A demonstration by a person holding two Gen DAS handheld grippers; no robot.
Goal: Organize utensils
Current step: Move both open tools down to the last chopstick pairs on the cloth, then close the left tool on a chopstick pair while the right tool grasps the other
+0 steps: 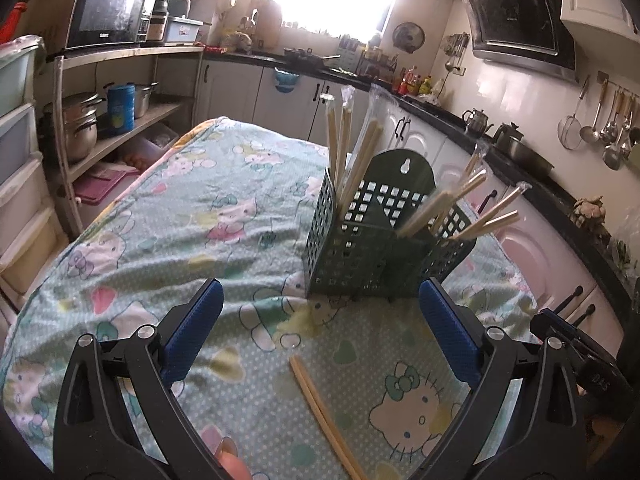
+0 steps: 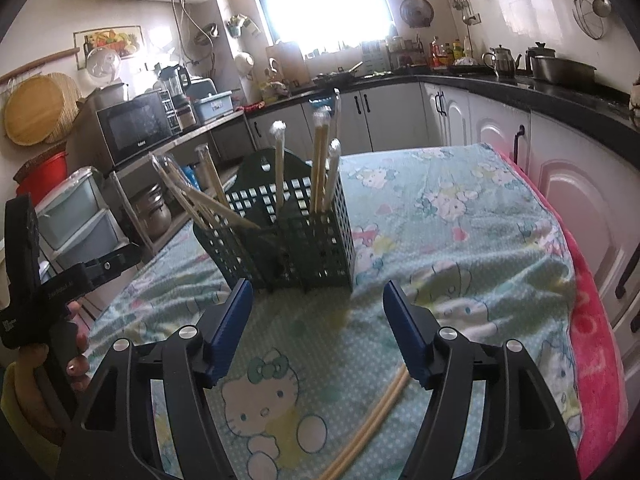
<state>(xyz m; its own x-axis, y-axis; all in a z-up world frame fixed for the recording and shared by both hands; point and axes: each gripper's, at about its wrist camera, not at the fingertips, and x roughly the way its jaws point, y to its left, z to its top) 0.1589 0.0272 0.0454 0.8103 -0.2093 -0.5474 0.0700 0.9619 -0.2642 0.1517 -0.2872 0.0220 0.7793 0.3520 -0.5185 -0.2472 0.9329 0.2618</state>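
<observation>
A dark green perforated utensil holder (image 1: pixel 360 252) stands on the Hello Kitty cloth, holding several wrapped pairs of wooden chopsticks (image 1: pixel 352 160). It also shows in the right wrist view (image 2: pixel 296 236) with its chopsticks (image 2: pixel 320 160). One loose pair of chopsticks (image 1: pixel 324 412) lies flat on the cloth in front of the holder, between my left gripper's fingers; in the right wrist view the pair (image 2: pixel 376 420) lies under the right finger. My left gripper (image 1: pixel 320 320) is open and empty. My right gripper (image 2: pixel 318 320) is open and empty, just short of the holder.
The table cloth (image 1: pixel 192 216) covers the table. White cabinets (image 2: pixel 560 184) and a black counter with kettles (image 1: pixel 480 120) run along the right. A shelf with a microwave (image 1: pixel 108 12) and pots stands on the left. A pink blanket (image 2: pixel 596 360) edges the table.
</observation>
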